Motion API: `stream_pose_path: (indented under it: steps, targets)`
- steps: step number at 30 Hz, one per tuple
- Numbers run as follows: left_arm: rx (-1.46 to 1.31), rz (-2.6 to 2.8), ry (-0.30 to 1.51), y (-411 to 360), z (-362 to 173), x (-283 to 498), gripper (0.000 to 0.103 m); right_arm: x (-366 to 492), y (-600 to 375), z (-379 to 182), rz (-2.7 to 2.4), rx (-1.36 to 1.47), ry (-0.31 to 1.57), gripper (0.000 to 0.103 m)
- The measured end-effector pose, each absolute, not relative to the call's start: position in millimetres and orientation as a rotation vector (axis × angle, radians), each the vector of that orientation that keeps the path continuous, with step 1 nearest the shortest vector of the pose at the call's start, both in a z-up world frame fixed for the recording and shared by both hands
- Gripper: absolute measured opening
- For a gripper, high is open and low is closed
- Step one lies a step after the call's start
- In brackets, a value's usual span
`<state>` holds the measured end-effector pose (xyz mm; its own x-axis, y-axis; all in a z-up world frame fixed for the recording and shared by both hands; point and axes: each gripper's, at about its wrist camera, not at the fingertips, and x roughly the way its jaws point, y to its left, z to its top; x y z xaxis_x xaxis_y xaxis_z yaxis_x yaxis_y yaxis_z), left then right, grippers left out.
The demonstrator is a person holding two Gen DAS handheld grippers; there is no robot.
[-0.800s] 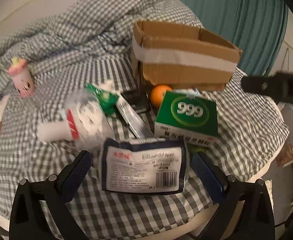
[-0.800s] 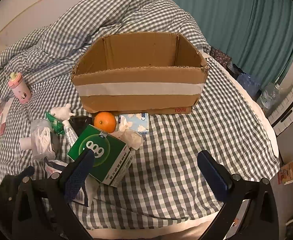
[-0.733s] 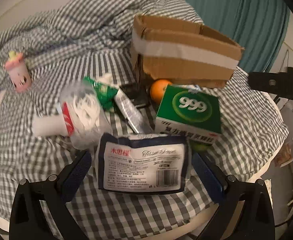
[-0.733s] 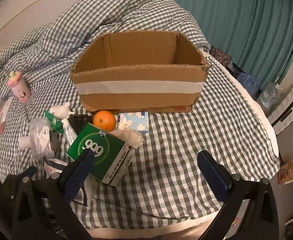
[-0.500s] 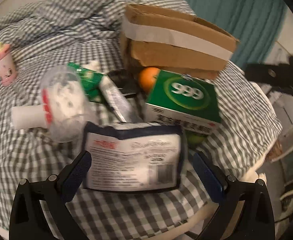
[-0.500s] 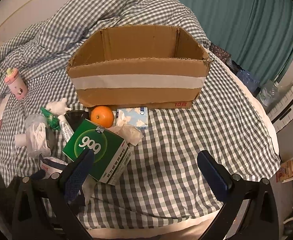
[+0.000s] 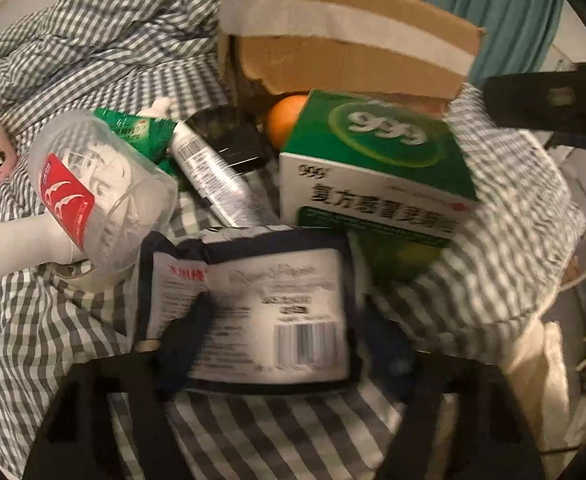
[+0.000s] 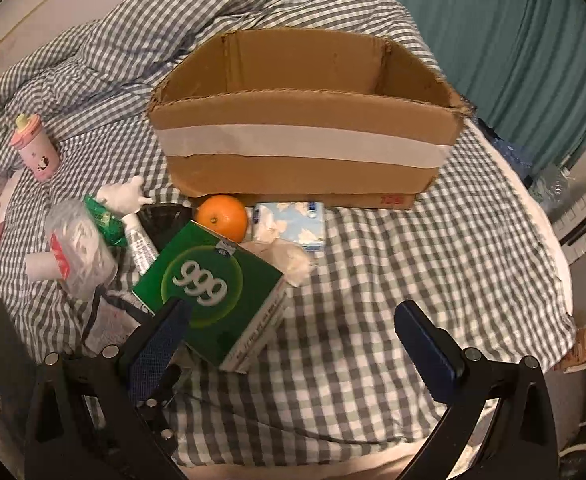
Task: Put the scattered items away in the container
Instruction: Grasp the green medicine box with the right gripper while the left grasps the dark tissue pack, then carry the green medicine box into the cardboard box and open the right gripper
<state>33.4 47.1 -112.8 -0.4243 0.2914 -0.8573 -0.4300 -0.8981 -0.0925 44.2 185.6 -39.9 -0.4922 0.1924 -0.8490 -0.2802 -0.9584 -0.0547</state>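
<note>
A dark-edged tissue pack (image 7: 261, 292) lies on the checked bedcover nearest my left gripper (image 7: 285, 320). The picture is blurred, but the fingers have come in against the pack's near end and the left finger (image 7: 185, 332) overlaps it, so the gripper is shut on it. Behind the pack sit a green 999 box (image 7: 373, 160), an orange (image 7: 287, 120), a silver tube (image 7: 213, 176) and a clear jar (image 7: 93, 192). The open cardboard box (image 8: 305, 120) stands further back. My right gripper (image 8: 293, 312) hovers open over bare cover, with the green 999 box (image 8: 209, 280) by its left finger.
A pink cup (image 8: 35, 154) stands at the far left. A small cloud-print tissue packet (image 8: 293, 220) and a crumpled tissue lie in front of the box. The bed edge falls away at right towards white drawers (image 8: 585, 220). A teal curtain hangs behind.
My left gripper has come down and forward onto the tissue pack, and its wide-open fingers have closed in on it. The right gripper has drifted slightly nearer the items, still open.
</note>
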Motion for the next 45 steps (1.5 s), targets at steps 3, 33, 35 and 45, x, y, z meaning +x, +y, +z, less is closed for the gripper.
stream_pose_path:
  steps: [3, 33, 35, 45]
  targets:
    - [-1.323, 2.370, 0.256, 52.4, -103.0, 43.8, 0.018, 35.5, 180.8, -46.7, 2.498, -1.441, 0.155, 0.103]
    - [-1.354, 2.299, -0.040, 8.3, -105.7, 42.3, 0.010, -14.9, 152.4, -119.2, 2.235, -1.779, 0.417, 0.101]
    - [-1.355, 2.301, -0.034, 8.1, -106.1, 42.2, 0.010, -5.8, 151.4, -113.0, 2.257, -1.734, 0.344, 0.100]
    - [-1.328, 2.351, 0.051, 15.2, -92.6, 46.5, 0.007, 40.9, 170.2, -51.5, 2.399, -1.509, 0.251, 0.099]
